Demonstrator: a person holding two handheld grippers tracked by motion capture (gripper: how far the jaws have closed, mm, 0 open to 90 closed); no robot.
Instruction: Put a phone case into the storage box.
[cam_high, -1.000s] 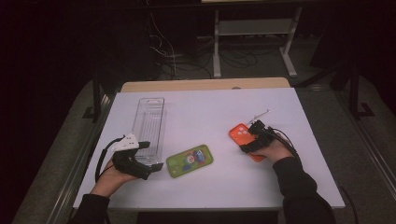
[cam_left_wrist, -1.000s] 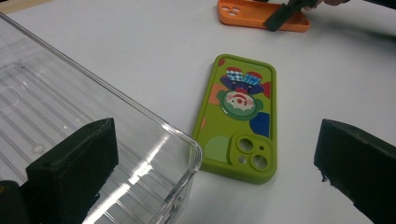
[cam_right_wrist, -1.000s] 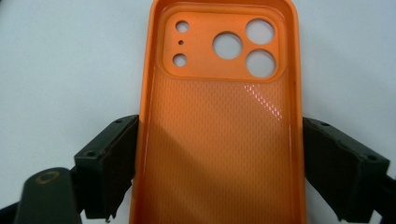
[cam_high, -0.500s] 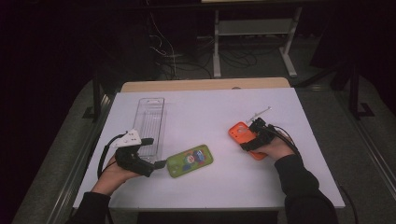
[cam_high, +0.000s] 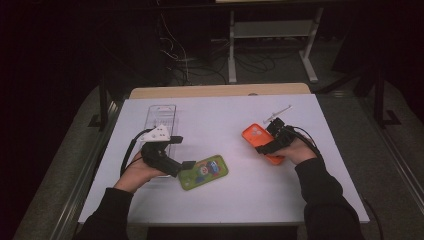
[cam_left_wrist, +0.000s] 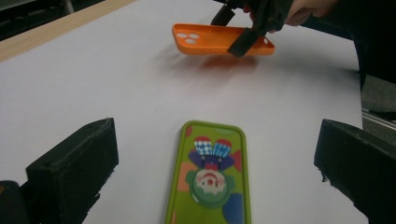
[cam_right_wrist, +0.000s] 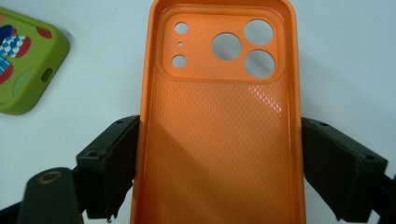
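The right gripper (cam_right_wrist: 219, 154) clamps the orange phone case (cam_right_wrist: 219, 116) across its width, lifted off the white table (cam_high: 240, 200), while the left gripper (cam_left_wrist: 219, 158), jaws wide apart, faces the green phone (cam_left_wrist: 210, 177) lying lengthwise ahead

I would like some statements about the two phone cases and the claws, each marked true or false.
1. The right claw grips the orange phone case by its two long sides. True.
2. The orange phone case lies flat on the table. False: in the left gripper view it is lifted, with its shadow beneath.
3. The left claw is closed on the green phone case. False: its jaws stand wide apart beside the case.
4. The green phone case lies with its pictured side up. True.
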